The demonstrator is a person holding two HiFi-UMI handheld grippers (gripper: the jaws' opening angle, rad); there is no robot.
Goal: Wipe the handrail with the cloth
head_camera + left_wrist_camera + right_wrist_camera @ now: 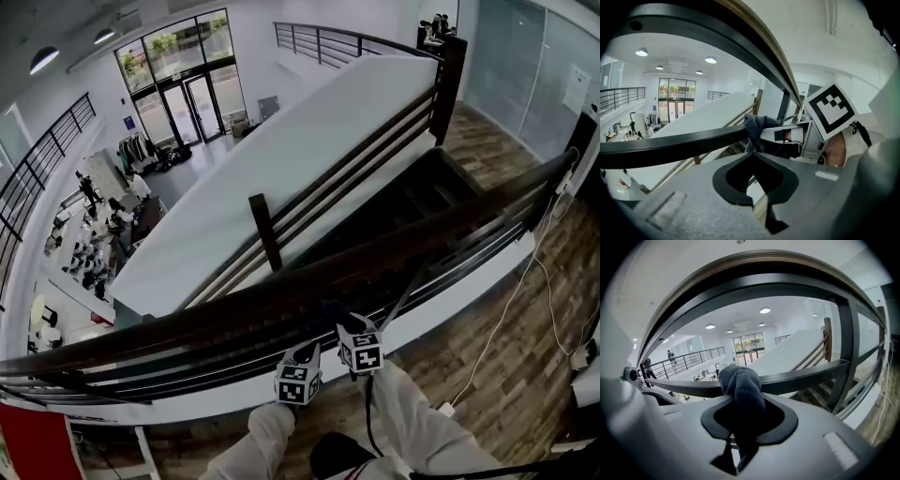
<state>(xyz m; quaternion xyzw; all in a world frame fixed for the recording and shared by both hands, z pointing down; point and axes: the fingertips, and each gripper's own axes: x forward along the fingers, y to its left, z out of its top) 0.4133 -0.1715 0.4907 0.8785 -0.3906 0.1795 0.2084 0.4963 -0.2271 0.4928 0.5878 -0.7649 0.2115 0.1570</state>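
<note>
Right gripper view shows your right gripper (737,398) clamped on the soft, limp cloth (739,380), bunched against the dark bar (806,375) under the handrail (740,275); grip it mid-wad, with your left gripper (752,155) closed and empty beside that bar.

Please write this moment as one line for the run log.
right tool: shut on cloth | cloth: against rail bar | left tool: shut, empty

I am seeing bright, evenly lit views: daylight pouring through the glass doors (192,94), ceiling lights (764,310) glowing; fisheye is bending edges, corners are darkening, foreground is blurring.
</note>
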